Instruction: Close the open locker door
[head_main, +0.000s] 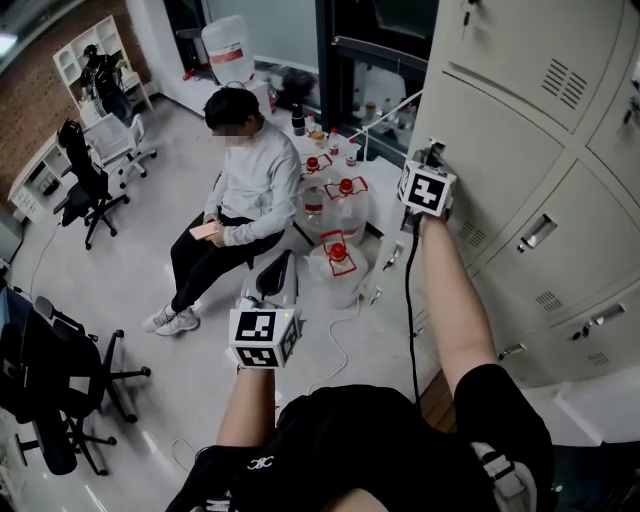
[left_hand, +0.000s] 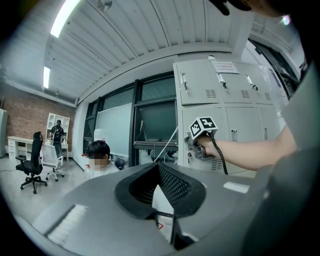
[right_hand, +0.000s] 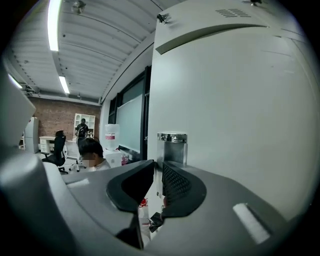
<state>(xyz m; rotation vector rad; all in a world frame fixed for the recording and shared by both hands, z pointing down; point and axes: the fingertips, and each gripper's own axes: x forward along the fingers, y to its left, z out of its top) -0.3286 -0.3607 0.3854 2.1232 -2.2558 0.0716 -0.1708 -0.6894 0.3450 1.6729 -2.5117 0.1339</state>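
The grey-white locker bank (head_main: 560, 170) fills the right of the head view. My right gripper (head_main: 432, 155) is held up at the left edge of a locker door (head_main: 495, 150), its marker cube facing the camera. In the right gripper view the door face (right_hand: 235, 105) fills the right side. A chrome latch plate (right_hand: 172, 147) sits just beyond my right gripper (right_hand: 158, 167), whose narrow jaws are shut on the door's thin edge. My left gripper (head_main: 275, 270) hangs low over the floor, away from the lockers. Its tips (left_hand: 159, 167) meet with nothing held.
A person (head_main: 245, 190) sits on a low seat left of the lockers, beside several water jugs with red caps (head_main: 340, 240). Office chairs (head_main: 85, 190) stand at the left. A black cable (head_main: 410, 310) hangs from my right gripper. Dark window frames (head_main: 370, 60) adjoin the lockers.
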